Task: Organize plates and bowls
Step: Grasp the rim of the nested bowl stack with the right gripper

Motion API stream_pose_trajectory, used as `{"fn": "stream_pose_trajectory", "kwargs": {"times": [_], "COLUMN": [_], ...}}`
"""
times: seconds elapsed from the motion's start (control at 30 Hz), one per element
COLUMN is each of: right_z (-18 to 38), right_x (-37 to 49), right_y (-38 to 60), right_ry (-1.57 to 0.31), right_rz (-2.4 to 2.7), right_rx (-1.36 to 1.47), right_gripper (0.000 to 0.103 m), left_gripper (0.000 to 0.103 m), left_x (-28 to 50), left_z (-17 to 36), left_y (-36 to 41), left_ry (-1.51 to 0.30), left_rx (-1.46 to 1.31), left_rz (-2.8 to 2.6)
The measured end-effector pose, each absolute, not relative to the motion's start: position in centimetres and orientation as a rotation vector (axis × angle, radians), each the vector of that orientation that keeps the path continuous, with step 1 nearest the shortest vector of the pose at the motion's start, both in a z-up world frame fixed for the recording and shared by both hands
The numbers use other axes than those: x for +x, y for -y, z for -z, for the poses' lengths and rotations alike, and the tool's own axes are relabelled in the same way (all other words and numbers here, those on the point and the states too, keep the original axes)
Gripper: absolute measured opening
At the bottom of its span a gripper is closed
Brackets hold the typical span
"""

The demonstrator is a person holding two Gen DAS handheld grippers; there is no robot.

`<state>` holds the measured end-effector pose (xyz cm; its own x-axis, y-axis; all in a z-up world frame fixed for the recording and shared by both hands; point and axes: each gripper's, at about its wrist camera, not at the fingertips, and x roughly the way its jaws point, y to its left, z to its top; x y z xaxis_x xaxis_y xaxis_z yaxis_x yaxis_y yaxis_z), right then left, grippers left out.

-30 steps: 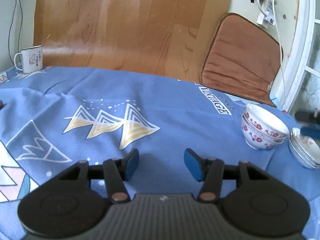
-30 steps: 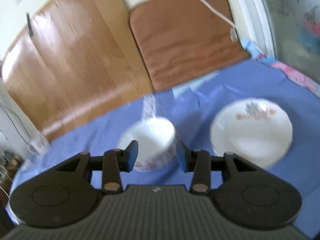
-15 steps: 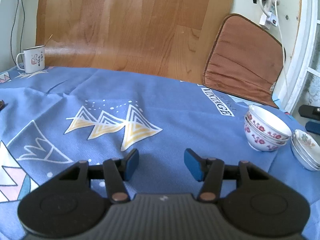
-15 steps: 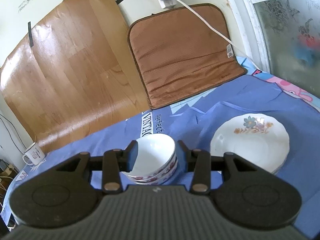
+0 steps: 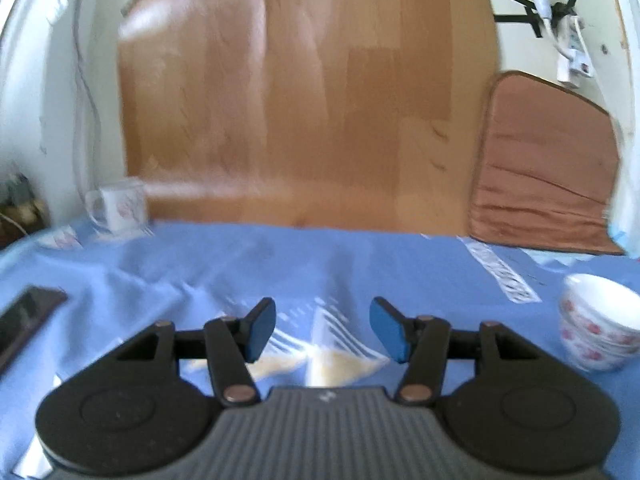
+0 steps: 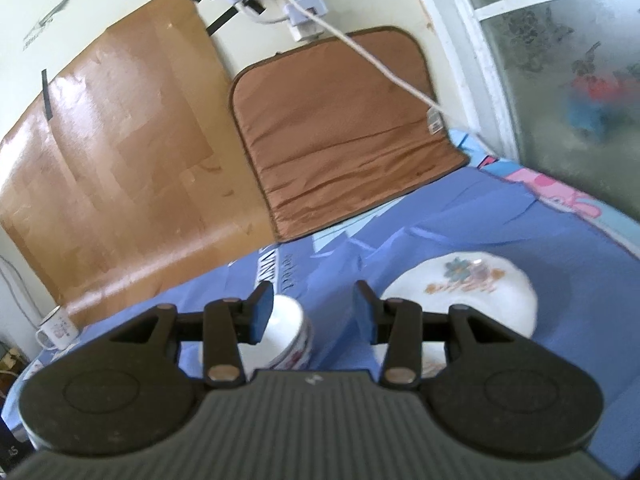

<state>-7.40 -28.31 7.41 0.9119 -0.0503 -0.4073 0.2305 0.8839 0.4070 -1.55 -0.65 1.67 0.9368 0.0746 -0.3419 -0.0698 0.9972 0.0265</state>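
Your right claw (image 6: 314, 312) is open and empty, the stacked bowls (image 6: 290, 338) at its 9 o'clock finger, the plates (image 6: 460, 292) at 2 o'clock. Your left claw (image 5: 322, 328) is open too. The sorting looks nearly finished; next, check both stacks.

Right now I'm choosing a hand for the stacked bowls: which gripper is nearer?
Right. The right gripper hangs just above the stacked bowls; the left gripper is off to their left.
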Motion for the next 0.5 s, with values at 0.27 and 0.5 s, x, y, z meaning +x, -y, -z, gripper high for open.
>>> {"fn": "stream_pose_trajectory", "kwargs": {"times": [0.27, 0.5], "right_z": [-6.4, -7.5], "right_x": [-6.5, -4.5], "right_y": [29.3, 30.4], "right_ry": [-0.426, -0.514], "right_rz": [0.166, 0.023], "right_rx": [0.450, 0.490], "right_gripper": [0.047, 0.047], "left_gripper": [0.103, 0.103], "left_x": [-3.9, -3.2], "left_z": [-2.1, -2.3], "left_y": [0.3, 0.5], "left_ry": [-0.206, -0.239], "left_rx": [-0.019, -0.009], "left_rz": [-0.143, -0.097]}}
